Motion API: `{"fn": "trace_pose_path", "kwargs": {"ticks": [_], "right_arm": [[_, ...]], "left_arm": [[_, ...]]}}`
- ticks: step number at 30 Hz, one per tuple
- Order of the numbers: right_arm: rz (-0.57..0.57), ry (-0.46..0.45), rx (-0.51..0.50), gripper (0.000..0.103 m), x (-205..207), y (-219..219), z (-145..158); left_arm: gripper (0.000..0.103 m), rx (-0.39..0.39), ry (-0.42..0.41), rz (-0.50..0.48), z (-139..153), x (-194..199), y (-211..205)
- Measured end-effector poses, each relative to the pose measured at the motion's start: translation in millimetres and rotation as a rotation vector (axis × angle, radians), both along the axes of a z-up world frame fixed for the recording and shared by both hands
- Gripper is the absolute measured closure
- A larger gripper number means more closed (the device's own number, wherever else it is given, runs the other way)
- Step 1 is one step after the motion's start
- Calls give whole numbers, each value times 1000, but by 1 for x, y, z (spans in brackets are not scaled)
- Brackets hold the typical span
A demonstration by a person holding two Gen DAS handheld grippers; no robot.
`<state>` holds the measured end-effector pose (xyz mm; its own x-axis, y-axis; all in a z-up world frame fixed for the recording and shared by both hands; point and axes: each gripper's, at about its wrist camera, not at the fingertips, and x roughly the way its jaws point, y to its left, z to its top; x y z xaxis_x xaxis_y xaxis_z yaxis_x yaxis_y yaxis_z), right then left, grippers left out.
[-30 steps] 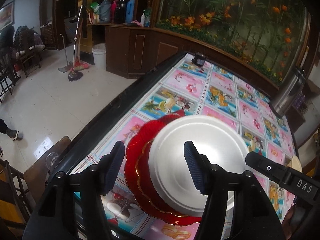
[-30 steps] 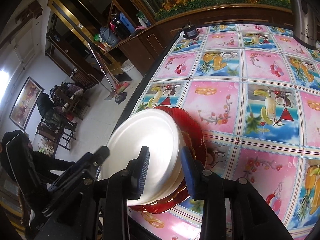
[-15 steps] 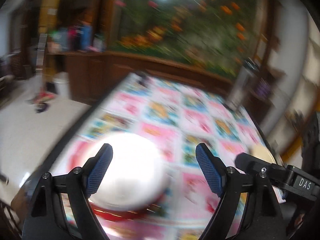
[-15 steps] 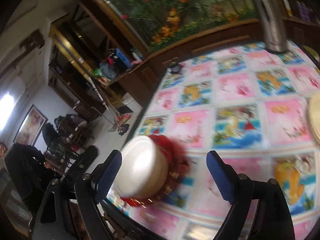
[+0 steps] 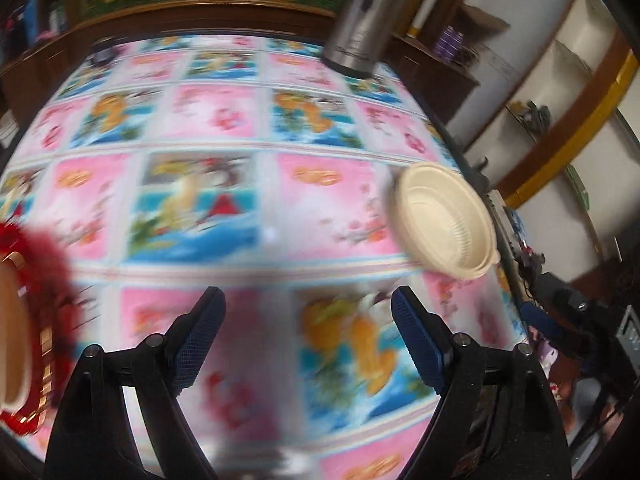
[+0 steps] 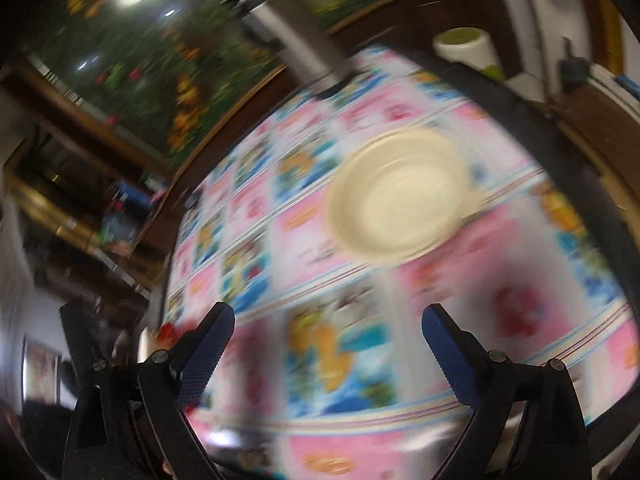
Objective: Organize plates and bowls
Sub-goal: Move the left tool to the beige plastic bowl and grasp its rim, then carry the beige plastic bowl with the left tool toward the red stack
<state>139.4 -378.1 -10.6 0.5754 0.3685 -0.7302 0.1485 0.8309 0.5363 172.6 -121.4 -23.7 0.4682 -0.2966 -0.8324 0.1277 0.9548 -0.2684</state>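
Observation:
A cream bowl (image 5: 446,220) sits upright near the right edge of the table; it also shows in the right wrist view (image 6: 394,198), blurred. A red plate (image 5: 44,280) with a pale plate (image 5: 12,328) stacked on it lies at the far left edge of the left wrist view. My left gripper (image 5: 308,336) is open and empty above the tablecloth, between the stack and the bowl. My right gripper (image 6: 330,354) is open and empty, with the bowl ahead of it and a little right.
The table has a pink and blue patterned cloth (image 5: 224,128). A steel flask (image 5: 364,20) stands at the far right corner, also in the right wrist view (image 6: 288,36). A white and green cup (image 6: 472,50) stands beyond the table. Shelves are on the right.
Both grippers opened wide, left the plate stack and swung right. The cream bowl has come into view; the stack has slid to the left edge.

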Motion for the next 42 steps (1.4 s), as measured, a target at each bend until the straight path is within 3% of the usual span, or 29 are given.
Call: {"fn": "trace_pose_path", "kwargs": {"ticks": [10,14,17,19,21,22,23,32,42], "right_arm": [[-63,46,10,9,49,-56,-21],[-71,73,26,22,65,-62,-31],[-70,92,31,24,74,-63,-41],[-72,103,26,32,77,-61,-45],[-76,113,-2,47,79,-60,-49],[-71,123,-21,66,81,-59,-51],[-68,134,-36,85,81,-58,-53],[-36,108,-43,87,69,-40,-48],[43,63,-71,87,49,9,-31]], "left_arm": [[18,10,45,-3,-16,48,-69],[18,31,38,-4,-22,58,-84],[18,45,32,-6,-27,63,-96],[18,56,35,-13,-32,66,-104],[48,111,44,-20,-41,68,-112],[82,170,58,-38,-47,70,-118],[88,166,69,-56,-49,69,-119],[88,158,41,-44,-43,55,-99],[88,135,18,14,-32,27,-48]]}}
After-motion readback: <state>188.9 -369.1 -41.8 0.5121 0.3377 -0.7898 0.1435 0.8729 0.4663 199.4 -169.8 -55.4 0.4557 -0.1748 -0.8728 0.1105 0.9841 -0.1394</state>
